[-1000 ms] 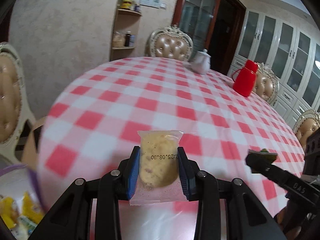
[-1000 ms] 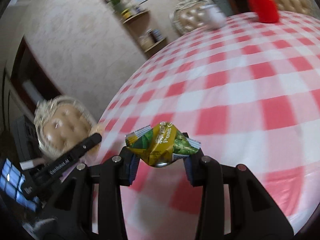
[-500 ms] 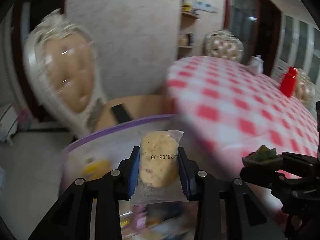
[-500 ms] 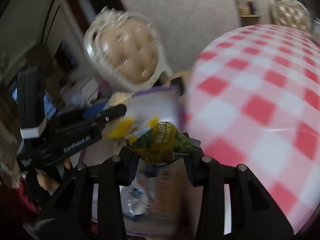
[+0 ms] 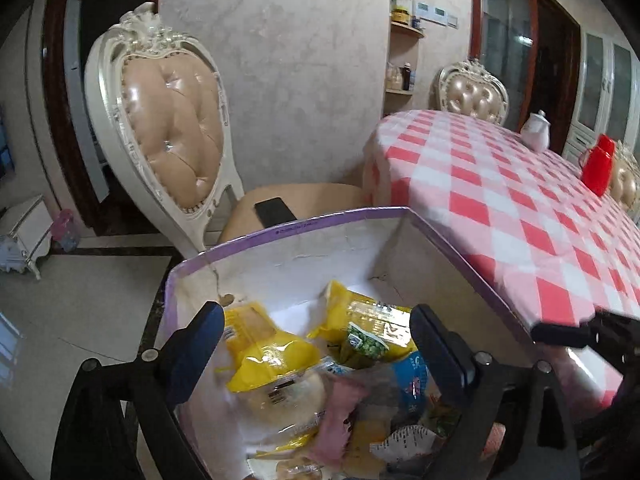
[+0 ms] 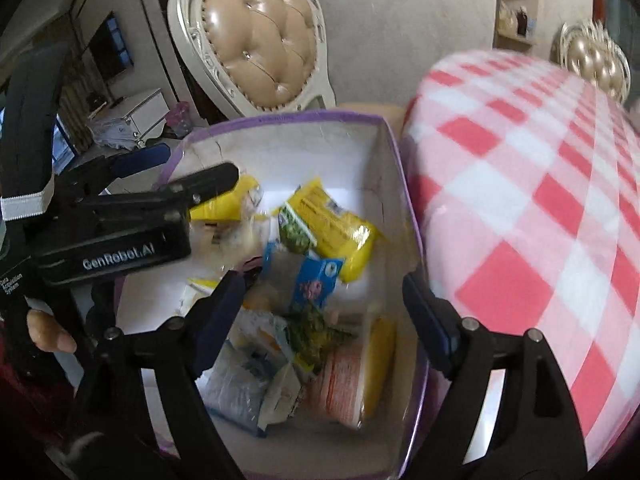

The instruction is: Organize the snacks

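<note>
A white box with a purple rim [image 5: 340, 216] [image 6: 280, 118] stands beside the table and holds several snack packets. My left gripper [image 5: 316, 316] [image 6: 192, 164] hangs over it, jaws opening, nothing between the pads. Under it lie a clear biscuit packet [image 5: 280, 396] and yellow packets [image 5: 272, 348]. My right gripper [image 6: 324, 284] is over the same box, jaws opening and empty, above a crumpled green pea packet [image 6: 316, 328] and a blue packet [image 6: 316, 280]. One right finger [image 5: 560, 330] shows at the edge of the left wrist view.
The table with a red-and-white checked cloth [image 5: 500, 200] [image 6: 540, 200] is right of the box, with a red jug [image 5: 598, 164] and a white teapot [image 5: 536, 124] far back. A tufted chair [image 5: 168, 128] behind the box has a phone [image 5: 276, 210] on its seat.
Both grippers swung left from over the table to over the box and opened. The biscuit packet left the left jaws and the pea packet left the right jaws; both are now in the box.
</note>
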A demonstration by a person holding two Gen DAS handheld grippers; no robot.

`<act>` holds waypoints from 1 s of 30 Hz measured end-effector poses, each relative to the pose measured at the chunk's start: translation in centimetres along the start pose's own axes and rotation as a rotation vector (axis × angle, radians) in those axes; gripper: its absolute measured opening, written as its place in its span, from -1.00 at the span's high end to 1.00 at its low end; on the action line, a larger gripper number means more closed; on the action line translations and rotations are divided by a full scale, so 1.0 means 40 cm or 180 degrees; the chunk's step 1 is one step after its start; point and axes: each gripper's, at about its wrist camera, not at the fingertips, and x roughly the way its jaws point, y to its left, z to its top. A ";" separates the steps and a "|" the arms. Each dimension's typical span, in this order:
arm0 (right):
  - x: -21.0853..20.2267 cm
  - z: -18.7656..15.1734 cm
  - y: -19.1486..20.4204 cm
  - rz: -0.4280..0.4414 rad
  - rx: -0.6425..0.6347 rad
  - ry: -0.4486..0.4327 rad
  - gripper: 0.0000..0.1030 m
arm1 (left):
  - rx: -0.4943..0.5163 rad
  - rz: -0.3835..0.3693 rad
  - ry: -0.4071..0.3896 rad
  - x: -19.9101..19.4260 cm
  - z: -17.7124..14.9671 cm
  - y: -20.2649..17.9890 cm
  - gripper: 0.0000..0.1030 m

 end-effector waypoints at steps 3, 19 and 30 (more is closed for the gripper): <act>-0.012 -0.016 0.017 -0.0234 -0.0073 0.0049 -0.63 | 0.0062 0.0588 0.0032 -0.014 -0.001 -0.004 -0.84; 0.016 -0.034 0.040 -0.0460 -0.0032 0.0401 -0.74 | -0.0073 0.0116 0.0688 0.020 -0.033 -0.026 -0.84; 0.034 -0.035 0.050 -0.0435 -0.0033 0.0465 -0.74 | -0.0135 0.0066 0.0805 0.039 -0.036 -0.012 -0.84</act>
